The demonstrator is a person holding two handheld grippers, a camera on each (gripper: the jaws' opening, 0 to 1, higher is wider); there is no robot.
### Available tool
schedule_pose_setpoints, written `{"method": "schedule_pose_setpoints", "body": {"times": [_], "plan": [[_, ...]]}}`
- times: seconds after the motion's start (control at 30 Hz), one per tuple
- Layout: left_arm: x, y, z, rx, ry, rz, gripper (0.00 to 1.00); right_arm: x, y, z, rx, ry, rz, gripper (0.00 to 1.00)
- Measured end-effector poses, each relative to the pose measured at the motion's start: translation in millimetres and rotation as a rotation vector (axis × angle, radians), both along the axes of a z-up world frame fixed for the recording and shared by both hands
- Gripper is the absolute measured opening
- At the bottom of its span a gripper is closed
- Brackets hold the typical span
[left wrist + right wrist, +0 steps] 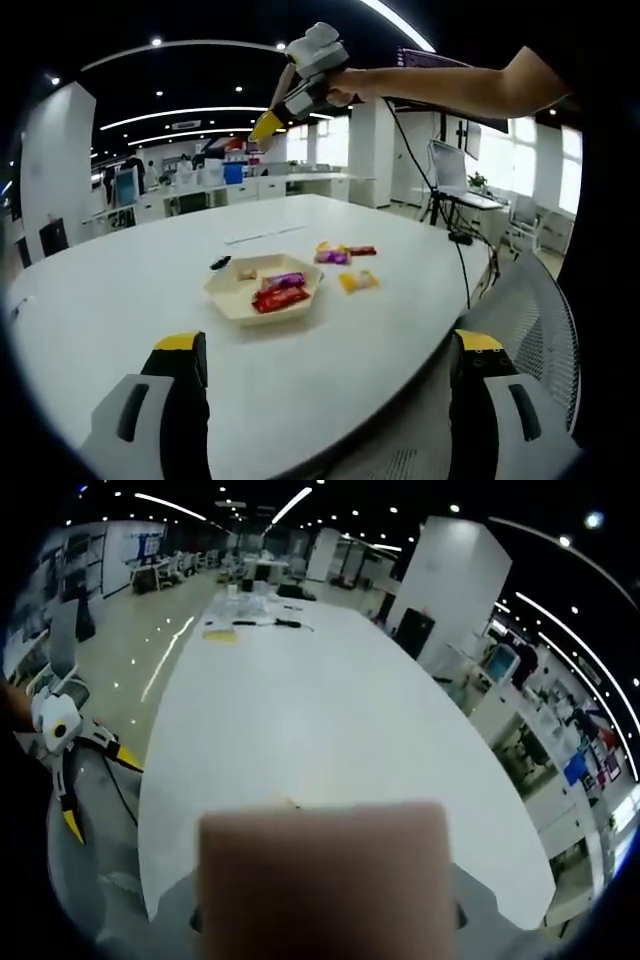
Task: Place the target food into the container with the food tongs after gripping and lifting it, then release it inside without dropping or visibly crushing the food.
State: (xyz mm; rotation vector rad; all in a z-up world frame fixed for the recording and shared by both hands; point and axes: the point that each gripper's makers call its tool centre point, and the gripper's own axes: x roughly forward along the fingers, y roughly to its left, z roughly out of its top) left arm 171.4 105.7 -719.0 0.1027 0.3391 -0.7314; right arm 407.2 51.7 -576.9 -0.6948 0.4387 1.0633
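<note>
A beige container point(232, 300) sits mid-table holding a red-wrapped snack point(280, 297), a purple-wrapped one point(285, 280) and a small pale piece point(247, 273). Loose snacks lie just right of it: a purple-yellow one point(332, 255), a red one point(362, 250) and a yellow one point(358, 281). My left gripper point(330, 342) is low at the near table edge, jaws wide open and empty; its open jaws also show as the left gripper point(98, 792). A hand holds my right gripper point(265, 127) high above the table, yellow tips together. A blurred pinkish block point(320, 880) hides its jaws.
A small black item point(220, 263) lies left of the container. A mesh chair point(530, 320) stands at the table's near right edge, with a cable point(462, 265) hanging off the table. The long white table point(330, 700) carries a few things at its far end point(250, 620).
</note>
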Motion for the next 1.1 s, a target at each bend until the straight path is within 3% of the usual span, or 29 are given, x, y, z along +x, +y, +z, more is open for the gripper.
{"method": "schedule_pose_setpoints", "body": {"times": [0.63, 1.1], "plan": [[-0.5, -1, -1.7, 0.011, 0.006, -0.004, 0.99, -1, -11, -1.5, 0.008, 0.000, -0.019, 0.20], [-1.4, -2, -4.4, 0.019, 0.017, -0.012, 0.99, 0, -33, -14.6, 0.005, 0.020, -0.055, 0.21]]}}
